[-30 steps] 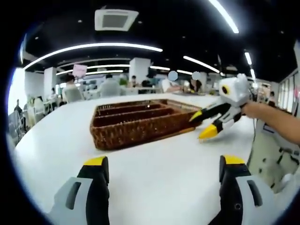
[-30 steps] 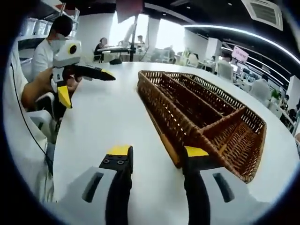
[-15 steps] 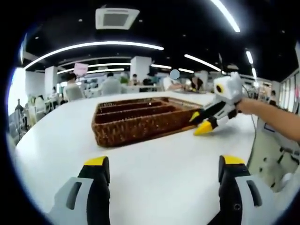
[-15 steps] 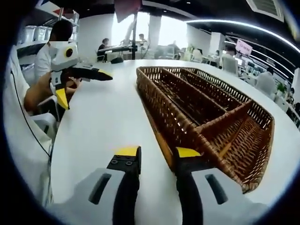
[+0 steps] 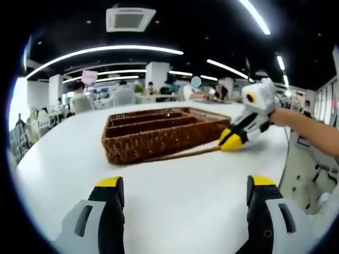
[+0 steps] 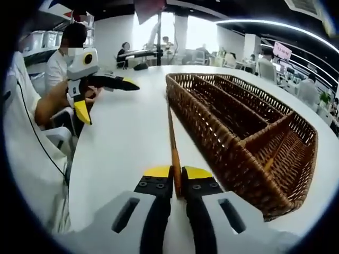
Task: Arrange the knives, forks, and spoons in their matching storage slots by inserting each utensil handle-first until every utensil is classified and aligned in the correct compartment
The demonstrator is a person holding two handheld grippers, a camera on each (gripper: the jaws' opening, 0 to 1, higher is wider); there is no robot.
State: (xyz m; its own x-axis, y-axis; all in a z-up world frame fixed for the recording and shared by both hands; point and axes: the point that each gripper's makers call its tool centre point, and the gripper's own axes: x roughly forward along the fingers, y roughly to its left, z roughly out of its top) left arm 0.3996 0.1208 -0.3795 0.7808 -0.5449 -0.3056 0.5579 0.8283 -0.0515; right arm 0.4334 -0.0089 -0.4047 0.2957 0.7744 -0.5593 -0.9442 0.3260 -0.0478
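Left gripper: jaws spread wide and holding nothing, above bare white tabletop, well short of the basket.
Right gripper: jaws pressed together on the near end of a thin wooden utensil, pinching it.
Utensil: lies on the tabletop just beside the basket's long outer wall, running along it; whether it is a knife, fork or spoon cannot be told.
Left gripper view: shows the right gripper from the side at the basket's near corner, the utensil stretching from its tip along the foot of the wall, and a forearm behind it.
Right gripper view: shows the left gripper held in a hand off to the left, jaws apart, well away from the basket, with a seated person behind.
Basket: brown wicker tray with long parallel slots and one cross compartment at the near end.
Basket contents: no utensil seen in the slots visible from either view.
Background: open office with people at desks and strip ceiling lights.
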